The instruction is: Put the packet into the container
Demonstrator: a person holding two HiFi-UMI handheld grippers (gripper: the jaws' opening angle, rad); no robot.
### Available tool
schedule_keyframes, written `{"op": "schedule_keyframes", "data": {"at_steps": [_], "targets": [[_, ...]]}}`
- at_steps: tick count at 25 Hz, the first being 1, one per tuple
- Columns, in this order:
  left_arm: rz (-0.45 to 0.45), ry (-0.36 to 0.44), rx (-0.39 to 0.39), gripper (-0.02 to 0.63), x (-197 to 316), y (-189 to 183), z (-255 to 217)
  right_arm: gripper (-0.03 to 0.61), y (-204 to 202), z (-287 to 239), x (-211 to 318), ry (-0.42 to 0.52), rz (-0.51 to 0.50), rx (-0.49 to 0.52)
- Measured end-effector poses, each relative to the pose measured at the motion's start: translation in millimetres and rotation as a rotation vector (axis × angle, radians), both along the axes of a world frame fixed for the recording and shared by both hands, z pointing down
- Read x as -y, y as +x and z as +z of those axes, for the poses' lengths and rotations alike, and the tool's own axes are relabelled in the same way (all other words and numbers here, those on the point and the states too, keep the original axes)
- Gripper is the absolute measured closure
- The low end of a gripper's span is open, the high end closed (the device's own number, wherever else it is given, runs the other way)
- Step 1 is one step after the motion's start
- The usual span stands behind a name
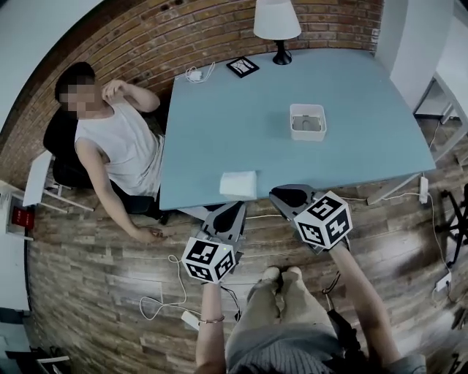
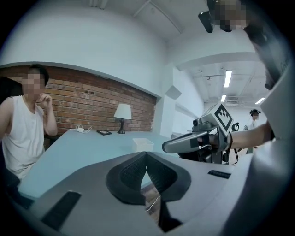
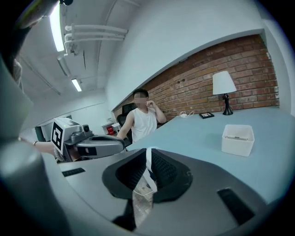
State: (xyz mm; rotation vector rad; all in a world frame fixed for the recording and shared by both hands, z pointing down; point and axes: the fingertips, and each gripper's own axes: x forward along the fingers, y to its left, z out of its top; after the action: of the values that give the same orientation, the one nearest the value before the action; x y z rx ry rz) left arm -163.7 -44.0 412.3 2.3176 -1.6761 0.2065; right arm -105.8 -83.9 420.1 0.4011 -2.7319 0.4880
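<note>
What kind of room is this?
Probably an office or studio workspace: a big blue table with a lamp stands by a brick wall, a person sits in an office chair, and tube lights run overhead.

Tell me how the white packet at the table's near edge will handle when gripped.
The flat white packet looks thin, so probably light and floppy, sagging when pinched. It lies at the blue table's near edge; a push that way would likely slide it off.

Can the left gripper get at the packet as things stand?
Probably yes: the packet lies at the near edge of the table, just ahead of the left gripper, nothing between. Its jaws look shut, though.
</note>
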Motion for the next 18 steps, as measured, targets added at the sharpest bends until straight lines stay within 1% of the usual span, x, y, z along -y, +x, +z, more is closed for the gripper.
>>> {"op": "schedule_keyframes", "data": {"at_steps": [1, 2, 3, 5, 7, 13, 18], "targets": [[-0.02, -0.007, -0.002, 0.606, -1.9, -3.3, 3.5, 0.56, -3.9, 7.4, -1.1, -0.019, -0.015, -0.008], [-0.039, -0.013, -0.002, 0.606, -3.5, -6.6, 6.6, 0.539, -8.5, 15.0, -1.9, -0.041, -0.029, -0.014], [-0.057, -0.019, -0.002, 0.606, -5.0, -9.8, 9.6, 0.498, -13.8, 22.8, -2.5, -0.067, -0.04, -0.018], [-0.088, -0.03, -0.001, 0.606, -9.3, -15.3, 16.2, 0.455, -25.4, 39.8, -4.1, -0.117, -0.056, -0.024], [-0.107, -0.041, -0.001, 0.606, -12.4, -19.0, 24.7, 0.449, -35.9, 57.4, -4.0, -0.134, -0.06, -0.043], [-0.141, -0.079, 0.006, 0.606, -13.3, -41.8, 53.1, 0.44, -66.7, 90.7, 8.1, -0.11, -0.041, -0.097], [-0.15, -0.097, -0.001, 0.606, -8.5, -53.8, 71.5, 0.439, -78.4, 107.1, 13.0, -0.087, -0.039, -0.138]]}}
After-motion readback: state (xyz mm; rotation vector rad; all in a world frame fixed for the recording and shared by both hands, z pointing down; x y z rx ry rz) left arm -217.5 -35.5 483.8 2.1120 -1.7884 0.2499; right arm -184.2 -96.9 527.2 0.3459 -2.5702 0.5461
